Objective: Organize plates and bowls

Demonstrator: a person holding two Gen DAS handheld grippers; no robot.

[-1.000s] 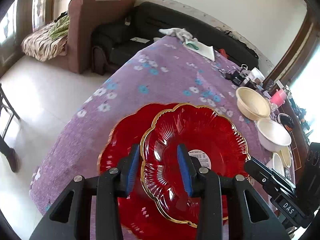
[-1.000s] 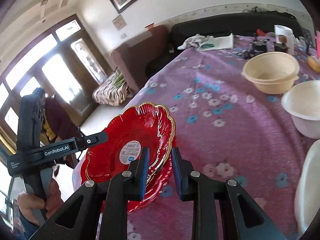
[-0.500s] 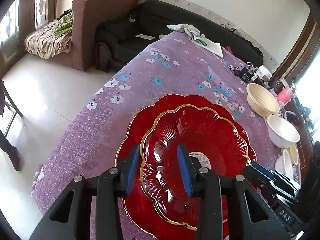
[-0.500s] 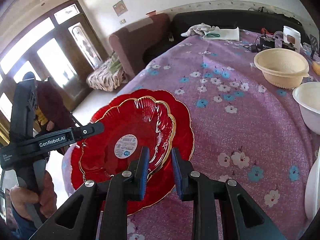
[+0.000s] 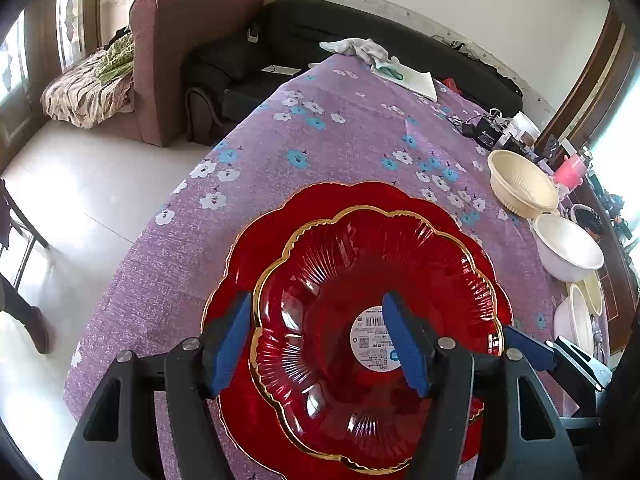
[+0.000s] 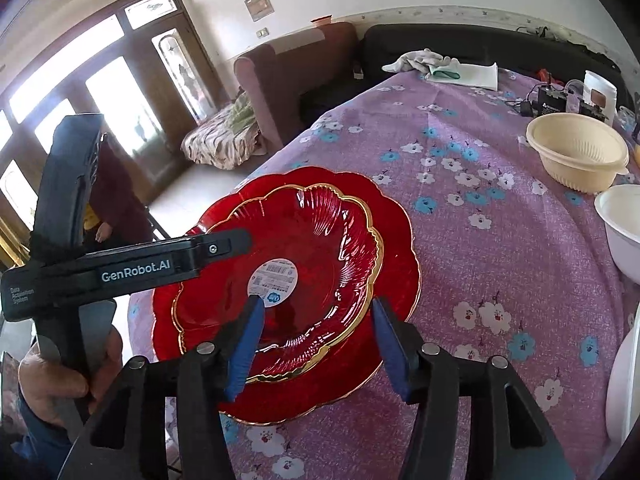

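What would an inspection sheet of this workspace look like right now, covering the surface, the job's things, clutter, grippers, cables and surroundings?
Surface: table under a purple floral cloth.
Job's things: smaller red plate with gold rim and a sticker, lying stacked on a larger red plate; cream bowl and white bowl toward one side.
Clutter: white cloth and papers at the far end.
Grippers: left gripper and right gripper both open, jaws just widened, each astride the smaller plate's rim without pinching it.
Cables: a black adapter with wires near the cream bowl.
Surroundings: brown armchair, black sofa, glazed doors.
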